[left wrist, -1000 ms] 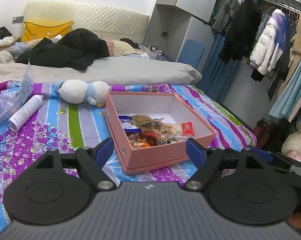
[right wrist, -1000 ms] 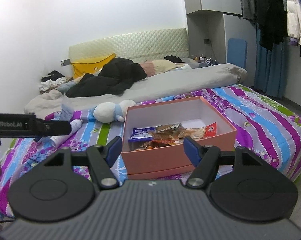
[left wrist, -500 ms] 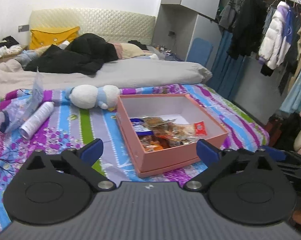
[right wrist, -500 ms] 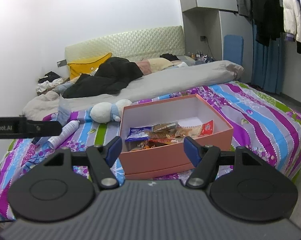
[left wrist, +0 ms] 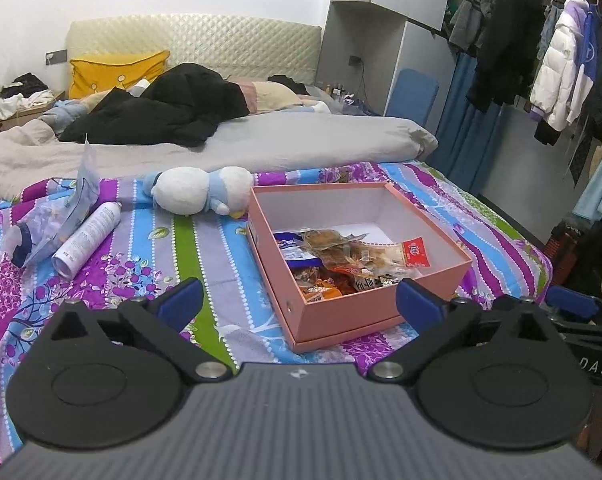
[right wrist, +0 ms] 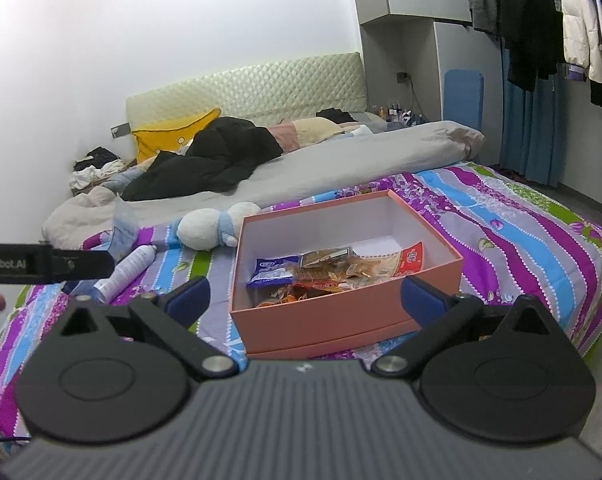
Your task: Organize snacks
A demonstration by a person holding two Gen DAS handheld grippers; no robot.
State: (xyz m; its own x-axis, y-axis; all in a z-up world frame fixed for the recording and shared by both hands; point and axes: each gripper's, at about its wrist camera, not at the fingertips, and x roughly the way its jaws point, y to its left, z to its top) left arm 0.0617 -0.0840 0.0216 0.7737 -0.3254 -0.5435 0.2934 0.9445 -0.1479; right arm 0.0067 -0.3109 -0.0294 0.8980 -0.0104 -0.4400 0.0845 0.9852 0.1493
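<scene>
left gripper (left wrist: 299, 304): wide, holds nothing | right gripper (right wrist: 305, 300): jaws opening, nothing between them | pink box (left wrist: 341, 312): on the bed (left wrist: 205, 248), 12 o'clock of both grippers | snacks (left wrist: 341, 256): piled in the box's near half | plush toy (left wrist: 199, 192): 10 o'clock of the box

left gripper (right wrist: 45, 266) — body reads "nRobot.AI" | right gripper (left wrist: 589, 366) — body reads "DAS"
</scene>
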